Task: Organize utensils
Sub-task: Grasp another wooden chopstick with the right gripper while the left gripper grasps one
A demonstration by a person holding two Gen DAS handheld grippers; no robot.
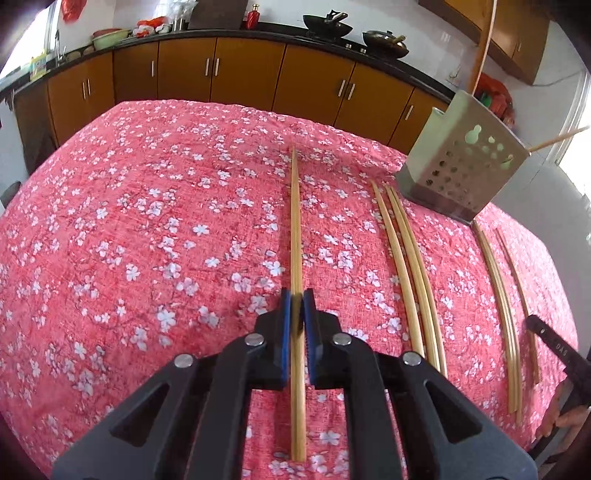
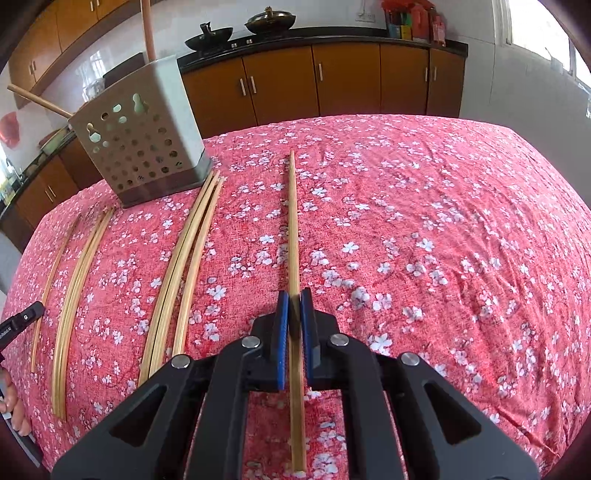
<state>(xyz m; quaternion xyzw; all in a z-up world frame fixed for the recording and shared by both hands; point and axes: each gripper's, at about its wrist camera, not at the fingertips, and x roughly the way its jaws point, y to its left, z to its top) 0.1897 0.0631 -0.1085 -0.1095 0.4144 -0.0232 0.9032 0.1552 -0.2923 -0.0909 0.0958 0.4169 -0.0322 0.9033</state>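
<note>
Bamboo chopsticks lie lengthwise on a red floral tablecloth (image 1: 147,240). My left gripper (image 1: 297,299) is shut on a pair of chopsticks (image 1: 295,221) that runs forward between its blue pads. My right gripper (image 2: 294,299) is shut on one chopstick (image 2: 293,221) in the same way. A perforated metal utensil holder (image 1: 465,170) stands at the far right of the left wrist view, and at the far left of the right wrist view (image 2: 140,147), with wooden handles sticking out. More chopsticks (image 1: 406,258) (image 2: 184,266) lie between the grippers, near the holder.
Further chopsticks (image 1: 502,314) (image 2: 74,295) lie close to the other gripper's black tip (image 1: 554,343) (image 2: 22,321). Brown cabinets (image 1: 240,85) with woks (image 1: 328,26) on the counter stand behind the table. The tablecloth (image 2: 443,240) is wrinkled.
</note>
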